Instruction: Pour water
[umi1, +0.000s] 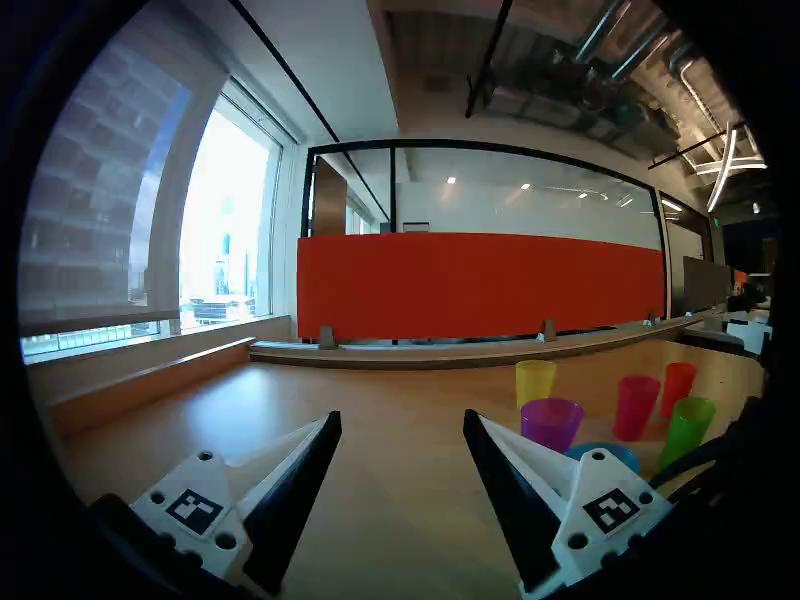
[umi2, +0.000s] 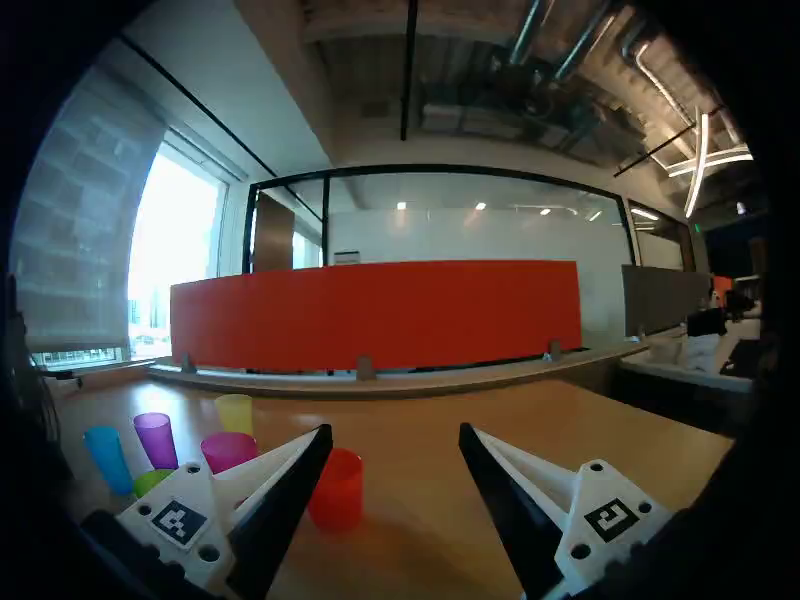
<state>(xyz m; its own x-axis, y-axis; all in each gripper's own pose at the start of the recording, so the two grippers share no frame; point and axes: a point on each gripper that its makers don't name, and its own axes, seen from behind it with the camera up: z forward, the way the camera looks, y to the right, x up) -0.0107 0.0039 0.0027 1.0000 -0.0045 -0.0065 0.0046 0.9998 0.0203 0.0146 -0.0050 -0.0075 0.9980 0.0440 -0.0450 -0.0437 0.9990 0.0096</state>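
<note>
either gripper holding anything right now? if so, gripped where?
Nothing is held. The left gripper and the right gripper are both open and empty.

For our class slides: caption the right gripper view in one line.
Open right gripper over a wooden table, red cup beside it, more coloured cups farther left.

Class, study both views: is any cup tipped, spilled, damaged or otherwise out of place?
Nothing stands out. The yellow cup, purple cup, pink cup, red cup, green cup and blue cup all stand upright on the wooden table, no spill visible.
</note>
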